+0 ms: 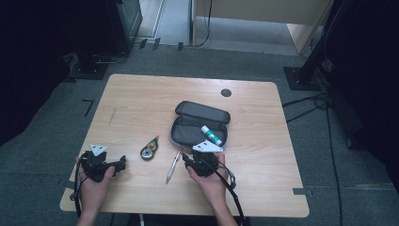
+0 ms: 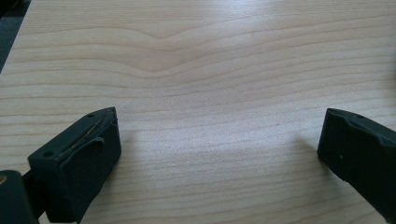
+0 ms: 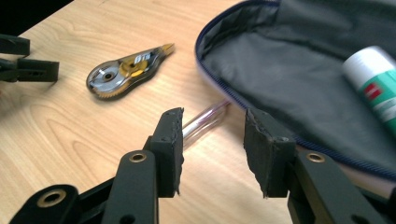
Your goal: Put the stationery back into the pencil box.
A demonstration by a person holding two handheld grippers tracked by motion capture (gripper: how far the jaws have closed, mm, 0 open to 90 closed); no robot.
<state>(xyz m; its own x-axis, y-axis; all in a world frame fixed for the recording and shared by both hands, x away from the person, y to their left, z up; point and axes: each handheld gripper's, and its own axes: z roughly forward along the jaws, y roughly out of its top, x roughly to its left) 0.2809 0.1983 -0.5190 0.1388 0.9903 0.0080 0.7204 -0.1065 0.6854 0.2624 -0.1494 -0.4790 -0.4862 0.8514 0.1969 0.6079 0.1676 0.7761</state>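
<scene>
A dark pencil case (image 1: pixel 188 134) lies unzipped at the table's middle, with a white and green glue stick (image 1: pixel 211 135) inside. Left of it are a correction tape roller (image 1: pixel 149 150) and a clear pen (image 1: pixel 173 166). My right gripper (image 1: pixel 189 160) is open beside the case's near edge. In the right gripper view its jaws (image 3: pixel 213 115) frame the pen's end (image 3: pixel 201 122), apart from it, with the case (image 3: pixel 280 70), the glue stick (image 3: pixel 376 81) and the roller (image 3: pixel 123 70) beyond. My left gripper (image 1: pixel 121 164) stands open over bare wood (image 2: pixel 219 126) near the front left.
The wooden table (image 1: pixel 141 99) has a round cable hole (image 1: pixel 226 92) at the back. Dark stands and cables sit on the grey floor around it. The other hand's gripper (image 3: pixel 23 60) appears at the far left of the right gripper view.
</scene>
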